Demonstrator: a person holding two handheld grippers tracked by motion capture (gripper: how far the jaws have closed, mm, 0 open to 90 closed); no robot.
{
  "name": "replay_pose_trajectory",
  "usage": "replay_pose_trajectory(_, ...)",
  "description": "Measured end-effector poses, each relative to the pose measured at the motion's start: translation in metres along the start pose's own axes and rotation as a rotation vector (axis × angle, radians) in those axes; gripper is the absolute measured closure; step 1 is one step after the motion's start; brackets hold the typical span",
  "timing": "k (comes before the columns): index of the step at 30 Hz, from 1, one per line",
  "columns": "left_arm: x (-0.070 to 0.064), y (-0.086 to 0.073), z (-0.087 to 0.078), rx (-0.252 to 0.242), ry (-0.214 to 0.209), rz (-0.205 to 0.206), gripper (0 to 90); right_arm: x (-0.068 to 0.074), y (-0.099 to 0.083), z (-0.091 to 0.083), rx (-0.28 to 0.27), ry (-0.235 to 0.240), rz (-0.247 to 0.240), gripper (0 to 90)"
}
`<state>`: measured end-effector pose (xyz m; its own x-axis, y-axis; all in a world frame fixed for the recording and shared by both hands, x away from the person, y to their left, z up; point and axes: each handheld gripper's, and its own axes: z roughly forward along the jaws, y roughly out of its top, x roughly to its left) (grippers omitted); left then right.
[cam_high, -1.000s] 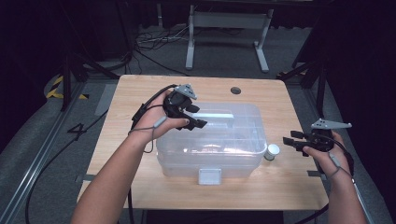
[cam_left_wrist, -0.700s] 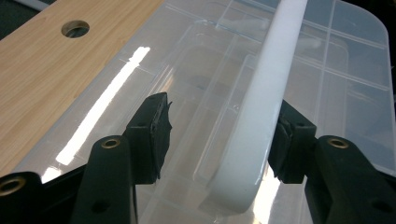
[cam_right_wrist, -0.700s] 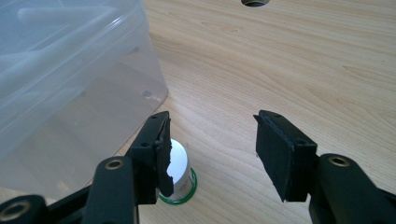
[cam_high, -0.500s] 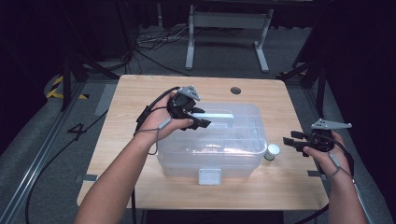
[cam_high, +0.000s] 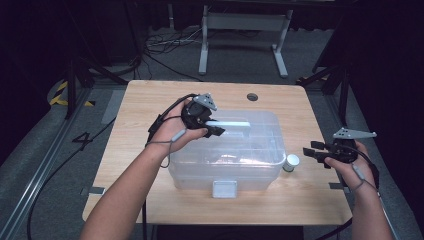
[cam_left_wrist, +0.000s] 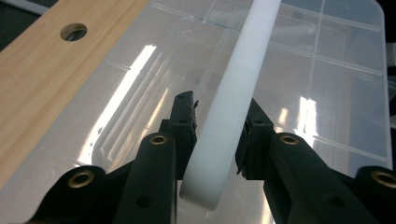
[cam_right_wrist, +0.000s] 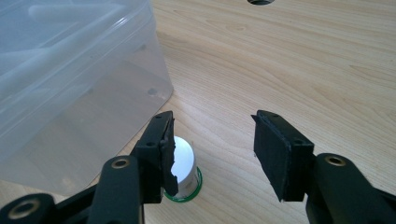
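A clear plastic storage box (cam_high: 227, 165) with its lid on stands in the middle of the wooden table (cam_high: 150, 100). A white handle (cam_high: 236, 124) lies across the lid top. My left gripper (cam_high: 216, 131) is shut on the left end of that handle. In the left gripper view its black pads (cam_left_wrist: 184, 116) press both sides of the white handle (cam_left_wrist: 236, 88). A small jar with a white cap (cam_high: 290, 162) stands by the box's right side. My right gripper (cam_high: 312, 151) hovers open just right of it. In the right gripper view the jar (cam_right_wrist: 185, 164) sits under the left jaw of that gripper (cam_right_wrist: 212, 140).
A grey latch (cam_high: 223, 189) sits on the box's front wall. A round cable hole (cam_high: 252, 96) is in the table's far edge. Bare wood (cam_right_wrist: 289, 70) lies right of the box. Cables and a metal stand (cam_high: 240, 30) are on the floor beyond the table.
My left gripper has shifted slightly right along the lid and now grips the white handle's end. The right gripper and the jar have stayed in place.
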<state>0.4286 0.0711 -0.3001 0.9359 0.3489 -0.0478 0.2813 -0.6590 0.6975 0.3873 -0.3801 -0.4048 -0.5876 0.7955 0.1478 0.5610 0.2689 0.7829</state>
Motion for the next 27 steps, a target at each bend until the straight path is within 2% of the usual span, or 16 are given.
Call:
replay_pose_trajectory(1,-0.001,0.002,-0.001,0.014,0.012,0.016,72.3,0.000,0.000,0.000,-0.002,0.001,0.000,49.6)
replay_pose_trajectory(9,-0.001,0.011,-0.006,0.053,0.012,0.011,70.8,0.005,0.004,-0.004,-0.012,0.013,-0.005,51.5)
replay_pose_trajectory(19,0.003,0.016,-0.009,0.041,0.038,-0.011,70.5,0.007,0.005,-0.006,-0.019,0.020,-0.015,51.7)
replay_pose_trajectory(27,0.008,0.026,-0.010,0.065,0.056,-0.036,70.2,0.009,0.007,-0.008,-0.024,0.020,-0.022,51.5)
